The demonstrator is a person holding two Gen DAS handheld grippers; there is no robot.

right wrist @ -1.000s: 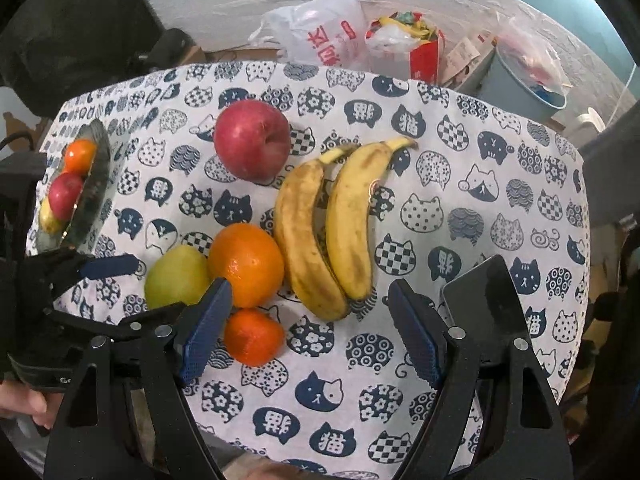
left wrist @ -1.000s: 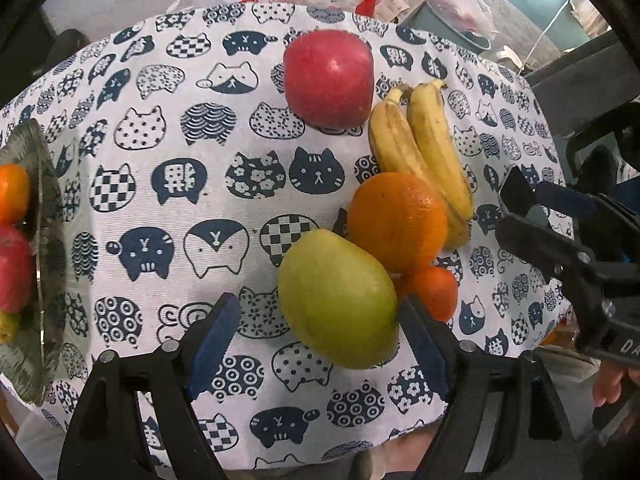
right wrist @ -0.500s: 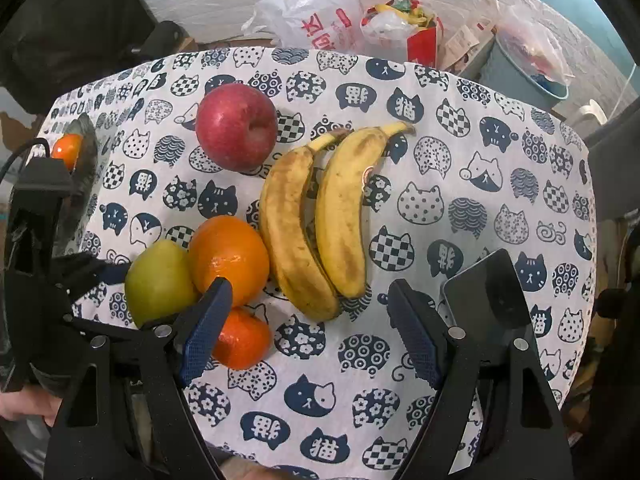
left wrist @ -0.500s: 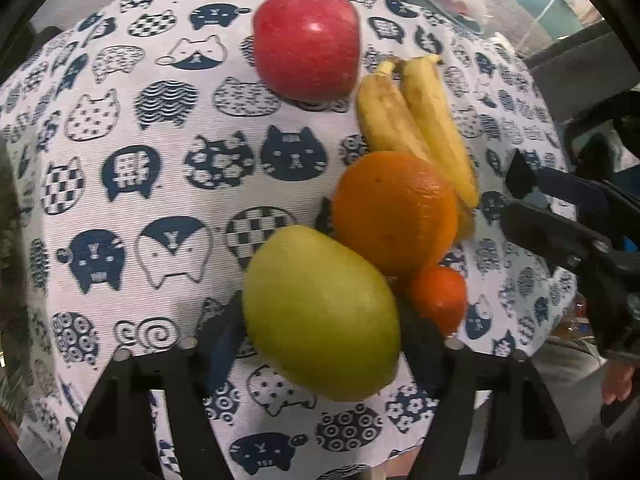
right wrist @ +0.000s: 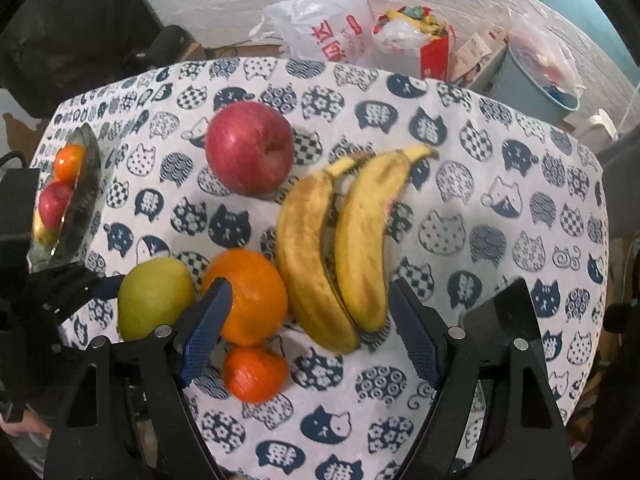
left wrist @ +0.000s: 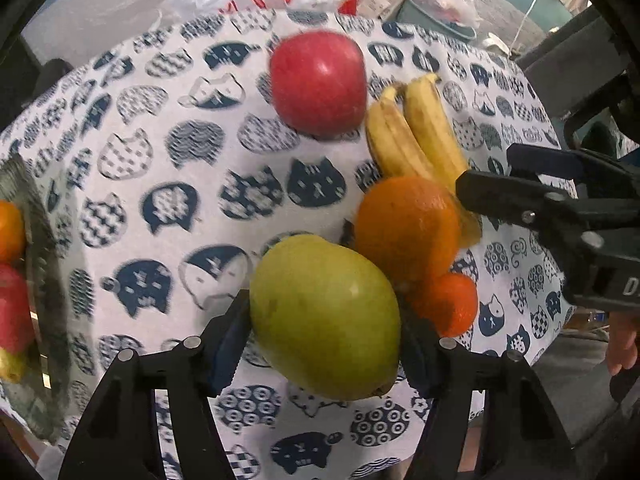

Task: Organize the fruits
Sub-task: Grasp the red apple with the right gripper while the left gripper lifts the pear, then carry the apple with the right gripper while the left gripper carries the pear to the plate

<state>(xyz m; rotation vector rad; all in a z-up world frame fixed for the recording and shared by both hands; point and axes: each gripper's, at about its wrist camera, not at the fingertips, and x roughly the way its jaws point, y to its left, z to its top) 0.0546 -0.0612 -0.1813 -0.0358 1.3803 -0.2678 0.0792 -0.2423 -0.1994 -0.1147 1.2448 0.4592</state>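
Note:
A green pear [left wrist: 320,312] lies on the cat-print tablecloth [left wrist: 168,168]. My left gripper [left wrist: 324,318] is closing on it, and both blue pads touch its sides. An orange [left wrist: 404,228] and a small tangerine [left wrist: 450,306] press against the pear's right. Behind them lie two bananas [right wrist: 340,232] and a red apple [right wrist: 248,152]. My right gripper [right wrist: 310,294] stands open over the near ends of the bananas, its left finger [right wrist: 208,320] in front of the orange [right wrist: 248,296].
A glass bowl [left wrist: 44,280] at the left table edge holds a tangerine, a red apple and something yellow. Beyond the far edge sit a white plastic bag [right wrist: 328,28], a red box [right wrist: 432,48] and a blue bin [right wrist: 532,92]. A hand shows at the right.
The left jaws have drawn in from either side of the pear until the pads meet it. The right gripper has edged forward over the bananas, still open.

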